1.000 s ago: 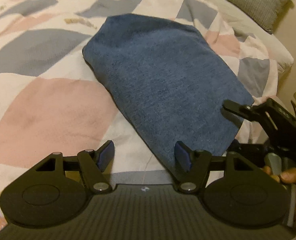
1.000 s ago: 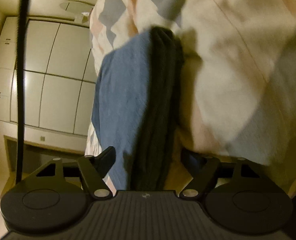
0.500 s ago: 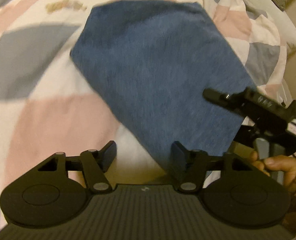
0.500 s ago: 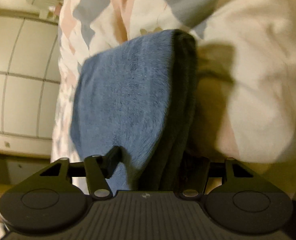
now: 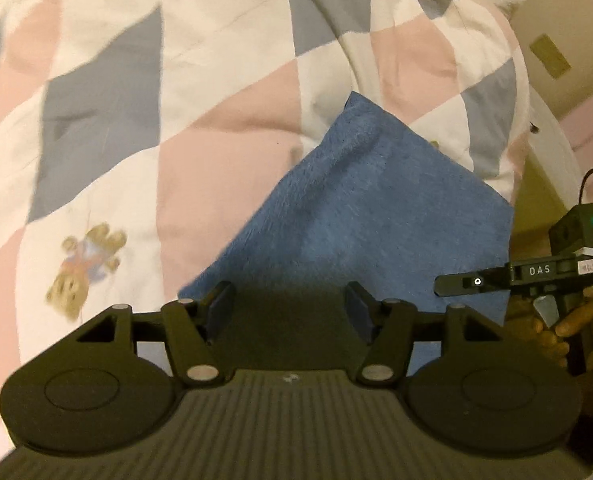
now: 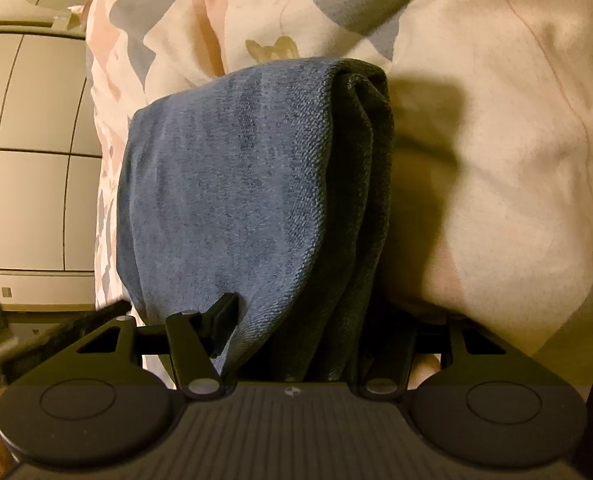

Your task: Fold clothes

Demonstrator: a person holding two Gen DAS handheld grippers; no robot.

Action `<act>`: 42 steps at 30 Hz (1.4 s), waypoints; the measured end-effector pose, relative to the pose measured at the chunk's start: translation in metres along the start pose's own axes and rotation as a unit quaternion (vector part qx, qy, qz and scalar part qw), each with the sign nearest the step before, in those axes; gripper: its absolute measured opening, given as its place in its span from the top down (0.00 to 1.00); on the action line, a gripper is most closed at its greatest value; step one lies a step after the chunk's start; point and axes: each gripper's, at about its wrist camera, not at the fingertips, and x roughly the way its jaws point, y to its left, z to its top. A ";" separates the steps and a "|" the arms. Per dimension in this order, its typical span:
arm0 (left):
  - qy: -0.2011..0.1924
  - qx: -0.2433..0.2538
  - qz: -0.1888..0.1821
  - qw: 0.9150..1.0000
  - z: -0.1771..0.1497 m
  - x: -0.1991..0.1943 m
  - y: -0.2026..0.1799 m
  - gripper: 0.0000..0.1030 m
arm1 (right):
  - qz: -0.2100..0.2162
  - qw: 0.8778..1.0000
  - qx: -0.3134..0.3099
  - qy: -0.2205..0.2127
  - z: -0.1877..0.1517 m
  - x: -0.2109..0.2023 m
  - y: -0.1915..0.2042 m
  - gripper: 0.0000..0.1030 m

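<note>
A folded blue garment (image 5: 376,216) lies on the patchwork quilt (image 5: 216,80) near the bed's right edge. My left gripper (image 5: 288,304) points steeply down over the garment's shadowed near edge. Its jaws are opening slightly and grip nothing. My right gripper (image 5: 452,292) reaches in from the right at the garment's side edge. In the right wrist view the thick folded stack (image 6: 236,184) fills the gap of the right gripper (image 6: 300,332). Its jaws are closing, and the left finger (image 6: 224,320) presses into the cloth. The other finger is hidden behind the dark layers.
The quilt (image 6: 476,140) drapes over the bed's edge beside the stack. A teddy bear print (image 5: 88,256) marks it at the left. White wardrobe doors (image 6: 28,160) stand beyond the bed. A person's hand (image 5: 568,324) holds the right gripper's handle.
The left gripper swung across and tilted down, so the garment now sits low and close under its fingers. The right gripper's jaws narrowed onto the folded edge.
</note>
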 end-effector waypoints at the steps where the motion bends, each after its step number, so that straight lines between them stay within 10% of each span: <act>1: 0.006 0.007 -0.008 1.000 0.004 0.004 0.005 0.44 | 0.000 1.000 0.002 0.000 0.000 0.000 0.000 0.46; 8: 0.009 0.034 -0.064 0.997 0.027 0.019 0.020 0.32 | -0.006 1.000 0.012 -0.006 -0.002 0.002 0.001 0.45; 12: 0.003 0.034 -0.126 0.991 0.038 0.031 0.027 0.05 | -0.012 1.000 0.014 -0.006 -0.004 -0.001 -0.001 0.44; 26: 0.081 0.082 -0.171 0.978 0.022 0.091 -0.021 0.12 | -0.005 1.000 0.015 -0.014 -0.005 -0.004 0.001 0.43; 35: 0.020 -0.034 -0.162 0.986 -0.011 0.034 -0.041 0.31 | 0.016 0.999 -0.030 0.000 0.016 -0.022 0.030 0.58; 42: -0.080 -0.185 -0.145 0.969 -0.086 -0.034 -0.064 0.37 | 0.020 0.993 -0.103 0.058 0.029 -0.056 0.072 0.58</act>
